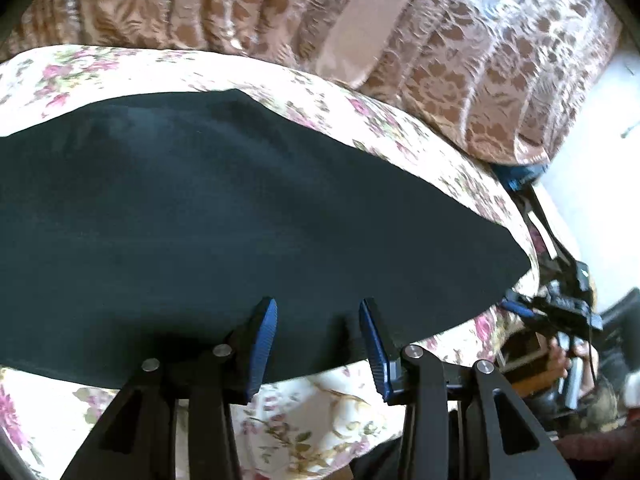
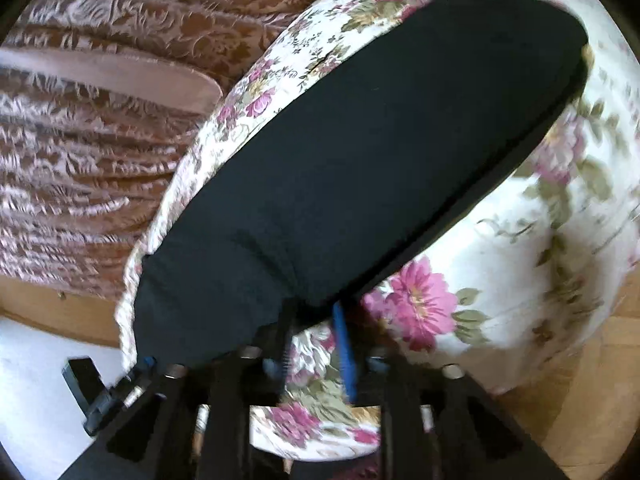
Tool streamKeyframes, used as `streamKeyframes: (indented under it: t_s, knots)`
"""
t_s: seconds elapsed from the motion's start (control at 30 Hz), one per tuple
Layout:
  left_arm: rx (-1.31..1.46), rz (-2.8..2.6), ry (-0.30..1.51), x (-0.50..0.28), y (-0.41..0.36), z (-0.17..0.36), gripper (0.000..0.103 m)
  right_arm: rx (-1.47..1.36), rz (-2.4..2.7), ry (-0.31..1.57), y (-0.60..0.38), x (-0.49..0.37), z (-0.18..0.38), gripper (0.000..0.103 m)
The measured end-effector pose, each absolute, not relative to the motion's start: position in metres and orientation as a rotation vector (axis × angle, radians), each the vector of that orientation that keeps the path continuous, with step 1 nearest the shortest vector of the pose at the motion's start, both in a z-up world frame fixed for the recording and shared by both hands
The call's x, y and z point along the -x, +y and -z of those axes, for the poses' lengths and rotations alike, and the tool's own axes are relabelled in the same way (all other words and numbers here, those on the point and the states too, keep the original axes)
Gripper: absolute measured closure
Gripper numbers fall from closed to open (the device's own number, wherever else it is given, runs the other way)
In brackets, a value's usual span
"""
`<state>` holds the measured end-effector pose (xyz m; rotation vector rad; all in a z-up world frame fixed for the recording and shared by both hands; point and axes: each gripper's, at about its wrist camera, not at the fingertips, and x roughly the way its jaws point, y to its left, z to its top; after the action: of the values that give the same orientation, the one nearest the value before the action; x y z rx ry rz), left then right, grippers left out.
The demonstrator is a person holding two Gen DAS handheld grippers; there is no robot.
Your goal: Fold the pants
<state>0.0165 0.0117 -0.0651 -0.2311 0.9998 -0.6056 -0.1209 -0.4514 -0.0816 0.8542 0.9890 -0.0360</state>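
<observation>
Both tools sit at the near edge of the pants (image 1: 240, 208): left tool (image 1: 316, 312) open, right tool (image 2: 316, 320) unclear.

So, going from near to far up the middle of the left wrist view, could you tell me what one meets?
Left gripper with open jaws → black pants → floral cushion → brown patterned sofa back.

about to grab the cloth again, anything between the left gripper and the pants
Nothing visible. The left gripper stands open right at the near edge of the dark pants, which lie flat on the floral cushion, with only bare fabric ahead.
</observation>
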Motion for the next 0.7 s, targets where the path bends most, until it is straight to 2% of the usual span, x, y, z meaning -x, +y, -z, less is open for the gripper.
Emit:
streamKeyframes:
  t_s: [0.17, 0.3, 0.63, 0.7]
  knots:
    - [0.26, 0.526, 0.96, -0.026, 0.036, 0.06, 0.057, -0.66, 0.043, 0.976, -0.447, 0.124, 0.033, 0.074]
    - [0.267, 0.492, 0.958, -0.037, 0.048, 0.064, 0.057, -0.65, -0.155, 0.919, -0.421, 0.087, 0.009, 0.07]
    - [0.171, 0.457, 0.951, -0.046, 0.052, 0.072, 0.057, -0.63, -0.701, 1.109, -0.267, -0.116, 0.037, 0.069]
    - [0.177, 0.461, 0.945, -0.046, 0.056, 0.072, 0.057, -0.651, -0.764, 1.151, -0.239, -0.156, 0.047, 0.064]
